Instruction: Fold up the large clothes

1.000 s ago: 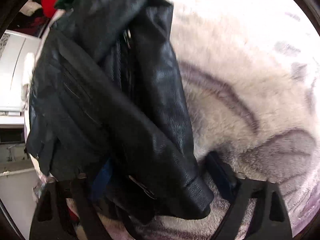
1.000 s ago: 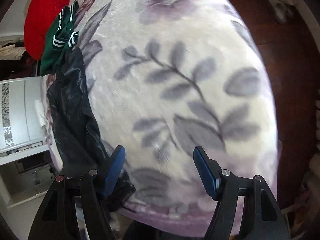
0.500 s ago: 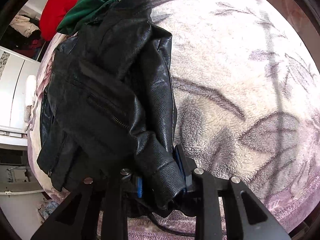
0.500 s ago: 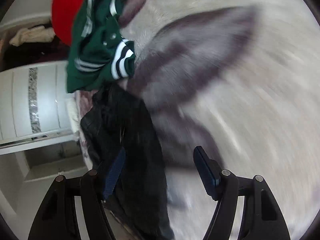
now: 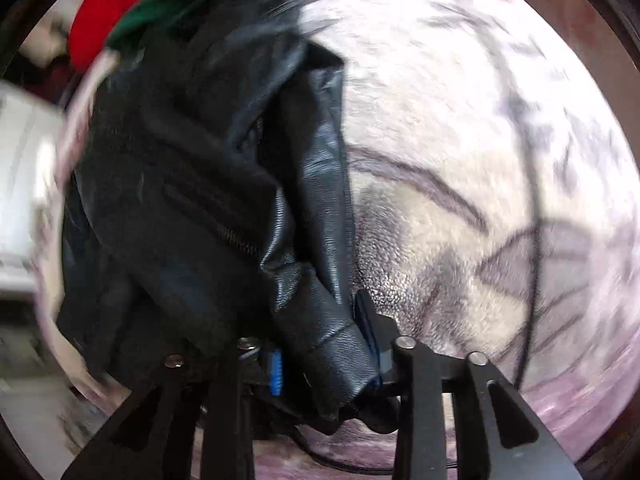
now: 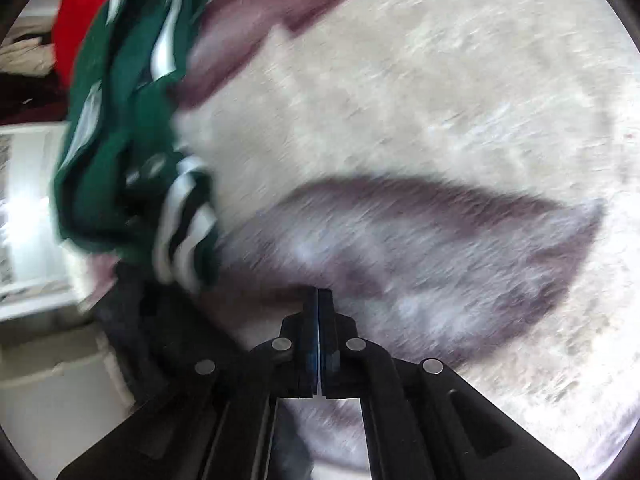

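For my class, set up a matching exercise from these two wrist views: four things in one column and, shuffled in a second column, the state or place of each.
Things
1. black leather jacket
2. green striped jacket
3. right gripper
4. red garment

States or places
A. fingers pressed together, nothing between them
B. farthest off, beyond the green one
C. sleeve cuff clamped in the left gripper
D. bunched at the floral blanket's left edge, white bands showing

Pairs: 1-C, 2-D, 3-A, 4-B
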